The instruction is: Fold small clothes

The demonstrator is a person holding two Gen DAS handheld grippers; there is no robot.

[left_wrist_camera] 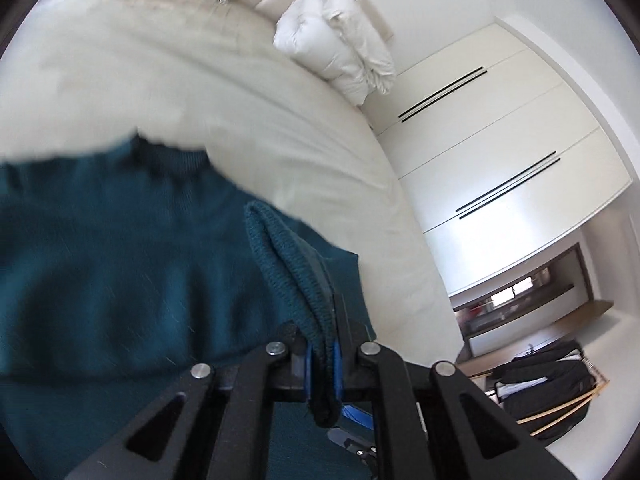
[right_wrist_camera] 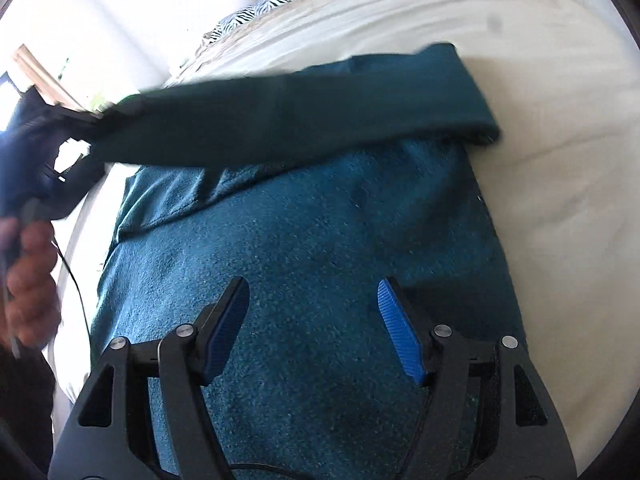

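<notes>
Pinched between my left tongs (left_wrist_camera: pixel 320 360) was the ribbed cuff (left_wrist_camera: pixel 292 264) of the teal sweater (right_wrist_camera: pixel 312 240), lifted so its sleeve (right_wrist_camera: pixel 280 120) could cross the body lying flat on the bed (right_wrist_camera: pixel 560 160). My right tongs (right_wrist_camera: pixel 312 328) hovered spread above the body, gripping nothing, probably ready to pin it. Only the right view showed the whole stretched sleeve and my hand (right_wrist_camera: pixel 28 280); only the left showed the cuff clamped.

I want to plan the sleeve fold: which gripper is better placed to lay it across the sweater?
Left. The left gripper is shut on the sleeve; the right gripper hangs open, empty, above the sweater body.
</notes>
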